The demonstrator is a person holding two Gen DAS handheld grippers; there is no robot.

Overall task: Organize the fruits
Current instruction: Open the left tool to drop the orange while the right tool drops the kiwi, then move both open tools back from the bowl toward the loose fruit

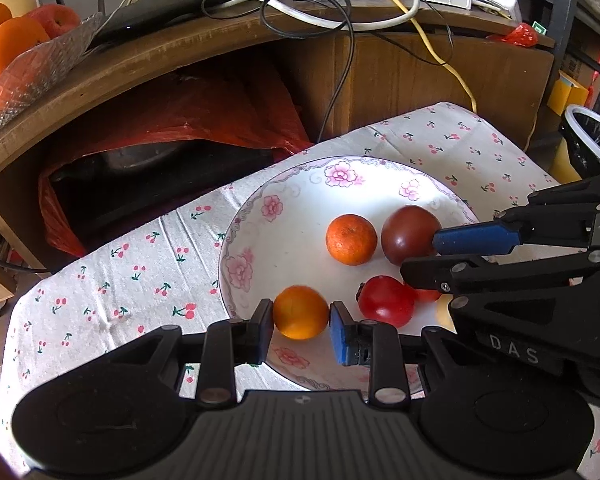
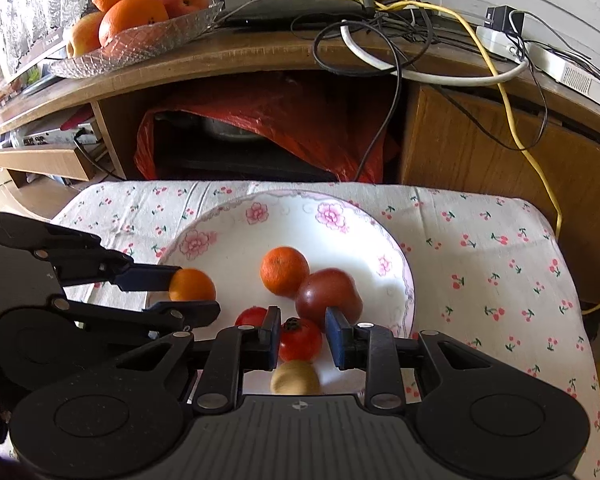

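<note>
From the left wrist camera, the left gripper point(image 1: 301, 320) has its jaws shut on a small orange point(image 1: 300, 312), one pad pressed to each side. The orange sits at the near rim of the flowered plate point(image 1: 260, 248). On the plate there is also a bumpy mandarin point(image 1: 351, 239), a dark plum point(image 1: 410, 234) and a red tomato point(image 1: 386, 301). The right gripper point(image 1: 440, 240) reaches in from the side, its blue pad touching the plum. I think the step now is picking or placing the orange. The plate rim is right under the jaws, so the next move needs a straight lift before any sideways slide.

From the right wrist camera, the right gripper point(image 2: 303, 336) has its jaws open around a red tomato point(image 2: 300, 339), with gaps on both sides. The dark plum point(image 2: 328, 294) is just behind the far pad. A brown kiwi point(image 2: 295, 378) lies close below. The fruits are crowded here, so closing could bump the plum. The cherry cloth point(image 2: 480, 248) on the worktop has open room to the right. A glass dish point(image 2: 140, 44) of big oranges and apples stands far back on the wooden cabinet.
</note>
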